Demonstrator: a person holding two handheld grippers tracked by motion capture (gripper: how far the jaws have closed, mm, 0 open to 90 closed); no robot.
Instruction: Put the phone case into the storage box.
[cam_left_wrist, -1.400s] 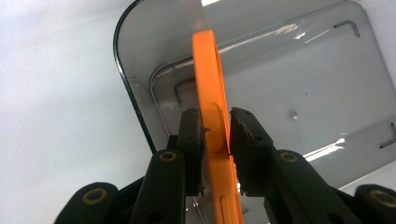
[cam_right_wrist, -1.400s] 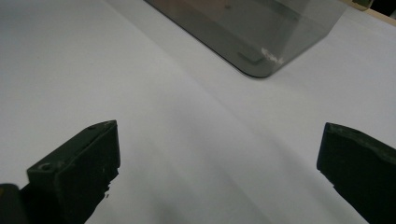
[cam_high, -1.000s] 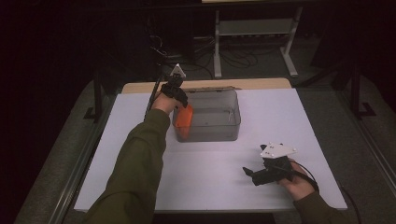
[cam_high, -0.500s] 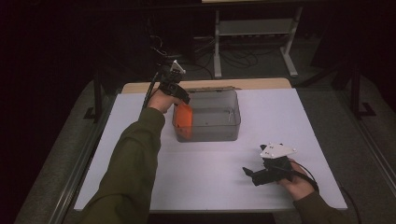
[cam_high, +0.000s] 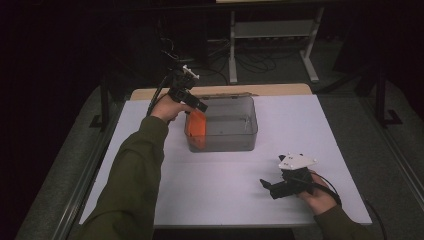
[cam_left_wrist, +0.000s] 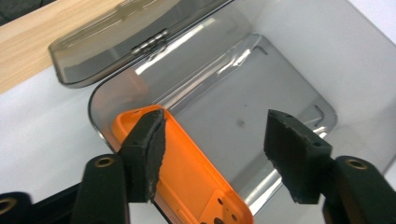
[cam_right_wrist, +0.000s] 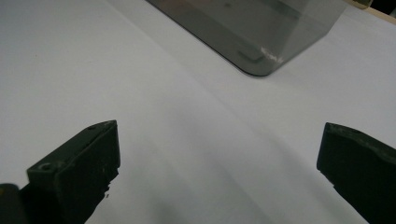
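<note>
An orange flat plastic piece (cam_high: 196, 125) leans on edge against the left wall of a grey see-through box (cam_high: 225, 142). My left gripper (cam_high: 202, 107) hangs just over that end of the box. In the left gripper view its jaws (cam_left_wrist: 215, 135) have just been opening; the orange piece (cam_left_wrist: 187, 172) stands below, close by the left pad (cam_left_wrist: 149, 149), and neither pad presses on it. The box floor (cam_left_wrist: 261, 93) is bare. My right gripper (cam_high: 265, 186) rests low at the front right of the table, jaws wide open (cam_right_wrist: 219, 149) with nothing between them.
The box lid (cam_left_wrist: 116, 32) lies hinged open behind the box, over a wooden strip (cam_high: 280, 90) along the table's far edge. A white sheet (cam_high: 225, 200) covers the table. A corner of the box (cam_right_wrist: 261, 60) stands ahead of the right gripper.
The left gripper has let go of the orange piece, which stays leaning in the box. Both hands have hardly moved.
</note>
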